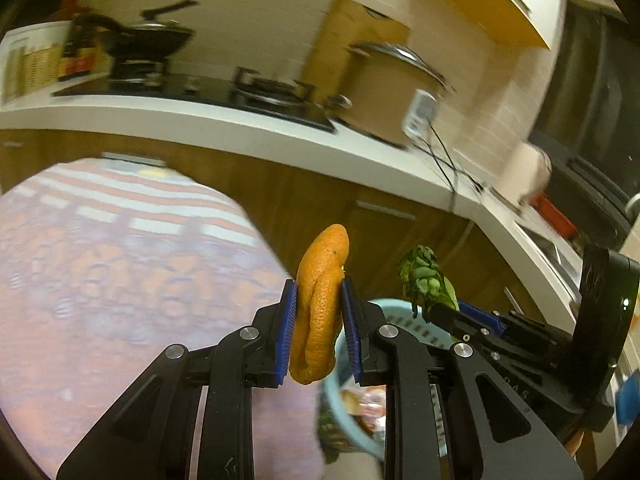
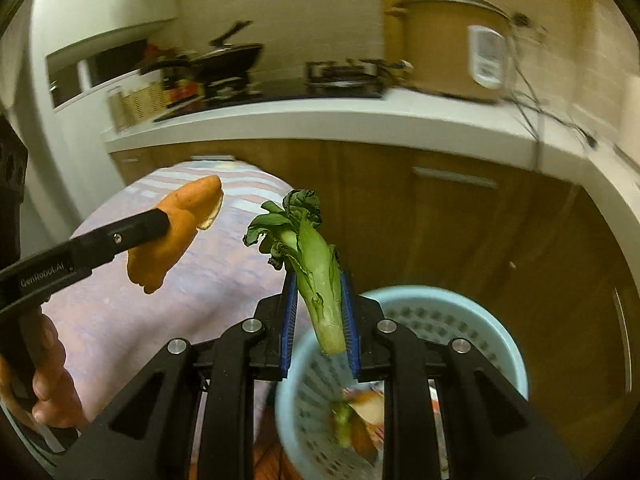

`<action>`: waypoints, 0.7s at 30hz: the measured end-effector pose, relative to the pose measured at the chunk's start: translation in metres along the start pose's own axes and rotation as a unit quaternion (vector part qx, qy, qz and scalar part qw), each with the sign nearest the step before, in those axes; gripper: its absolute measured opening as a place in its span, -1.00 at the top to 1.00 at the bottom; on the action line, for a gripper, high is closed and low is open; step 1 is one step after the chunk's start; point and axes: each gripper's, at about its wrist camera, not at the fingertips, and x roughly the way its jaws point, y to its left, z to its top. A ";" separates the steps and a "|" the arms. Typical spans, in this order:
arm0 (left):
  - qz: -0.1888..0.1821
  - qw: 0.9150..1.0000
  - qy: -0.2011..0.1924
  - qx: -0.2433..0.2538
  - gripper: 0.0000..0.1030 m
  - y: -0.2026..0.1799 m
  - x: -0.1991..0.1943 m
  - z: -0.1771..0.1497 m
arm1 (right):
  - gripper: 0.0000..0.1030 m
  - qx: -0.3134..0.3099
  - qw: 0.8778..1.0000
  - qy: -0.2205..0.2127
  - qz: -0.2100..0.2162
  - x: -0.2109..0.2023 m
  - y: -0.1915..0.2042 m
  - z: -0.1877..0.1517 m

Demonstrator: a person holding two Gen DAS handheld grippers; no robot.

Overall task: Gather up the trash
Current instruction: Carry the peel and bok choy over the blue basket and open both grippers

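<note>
The white kitchen counter [image 2: 320,120] runs behind. Below my claws sits the pale blue trash basket [image 2: 460,304] (scraps already inside). My right claw [image 2: 318,316] grips a green bok choy stalk [image 2: 320,276] above its rim; my left claw [image 1: 318,320] pinches an orange peel [image 1: 320,300] beside it.

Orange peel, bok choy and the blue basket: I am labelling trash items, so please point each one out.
orange peel [image 1: 320,304], left wrist view, on the folded rind's middle.
bok choy [image 2: 320,276], right wrist view, on the pale green stalk.
blue basket [image 2: 492,328], right wrist view, on its far rim.
</note>
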 end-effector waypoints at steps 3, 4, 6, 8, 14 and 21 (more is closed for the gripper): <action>-0.013 1.000 0.017 0.015 0.59 -0.021 0.016 -0.007 | 0.64 0.026 0.999 0.010 -0.021 -0.002 -0.030 -0.016; -0.017 0.999 0.024 0.020 0.59 -0.027 0.022 -0.009 | 0.64 0.032 0.999 0.013 -0.025 -0.004 -0.037 -0.020; -0.027 0.999 0.035 0.028 0.59 -0.039 0.034 -0.014 | 0.64 0.046 0.998 0.021 -0.033 -0.007 -0.055 -0.031; -0.034 0.998 0.044 0.033 0.58 -0.047 0.042 -0.017 | 0.64 0.058 0.997 0.030 -0.039 -0.007 -0.066 -0.039; -0.044 0.995 0.078 0.046 0.54 -0.067 0.071 -0.030 | 0.61 0.084 0.993 0.063 -0.054 -0.001 -0.090 -0.061; -0.040 0.993 0.101 0.052 0.36 -0.073 0.089 -0.038 | 0.58 0.095 0.989 0.090 -0.062 0.012 -0.100 -0.073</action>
